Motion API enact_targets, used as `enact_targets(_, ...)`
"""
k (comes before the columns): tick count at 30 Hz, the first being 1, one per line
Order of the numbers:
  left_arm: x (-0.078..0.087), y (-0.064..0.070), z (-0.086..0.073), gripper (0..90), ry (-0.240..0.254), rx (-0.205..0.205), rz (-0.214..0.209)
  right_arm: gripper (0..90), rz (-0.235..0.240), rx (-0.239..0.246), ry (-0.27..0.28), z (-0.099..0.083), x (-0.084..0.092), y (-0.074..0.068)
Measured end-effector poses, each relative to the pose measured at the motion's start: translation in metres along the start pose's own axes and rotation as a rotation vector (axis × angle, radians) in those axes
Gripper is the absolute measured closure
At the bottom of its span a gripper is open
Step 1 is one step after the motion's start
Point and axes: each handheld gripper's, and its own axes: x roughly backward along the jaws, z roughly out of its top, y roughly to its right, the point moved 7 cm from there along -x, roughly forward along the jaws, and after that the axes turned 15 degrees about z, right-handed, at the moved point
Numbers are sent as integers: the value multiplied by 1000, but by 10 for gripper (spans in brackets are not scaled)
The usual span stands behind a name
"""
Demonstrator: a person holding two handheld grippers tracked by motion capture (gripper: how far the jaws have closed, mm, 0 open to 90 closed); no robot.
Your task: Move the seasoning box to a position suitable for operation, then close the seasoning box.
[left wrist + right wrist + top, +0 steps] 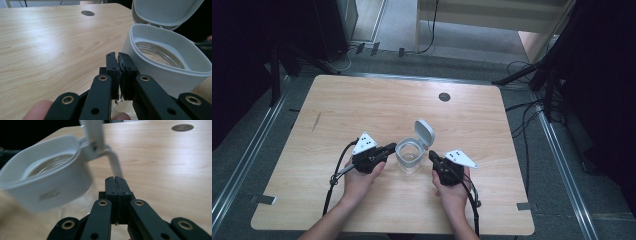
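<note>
A clear glass jar with a white plastic collar (410,156) stands near the front middle of the light wooden desk (362,105), its hinged white lid (424,133) tipped open. The left gripper (390,149) and right gripper (431,155) flank it, jaws clenched on nothing, probably steadying it. Open room lies all around.

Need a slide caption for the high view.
Two shut hand-held grippers flank an open flip-lid jar on a wooden table.
</note>
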Motion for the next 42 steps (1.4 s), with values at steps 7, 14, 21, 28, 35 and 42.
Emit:
enact_targets(7,3,11,-2,879,-11,-25,-24,900,16,-3,-48,-9,6,-23)
enact_targets(14,8,21,-5,880,-14,-36,-41,900,0,-14,-34,-4,7,-13)
enact_targets(21,16,26,-8,883,-15,-49,-34,900,48,29,-53,4,0,-4)
enact_targets(28,25,24,-12,803,-2,-37,-41,900,62,45,-45,13,-3,-1)
enact_targets(35,50,-35,-26,527,22,65,40,900,50,45,-23,24,2,8)
enact_targets(42,88,-112,-64,445,-28,101,190,900,55,51,-36,42,3,17)
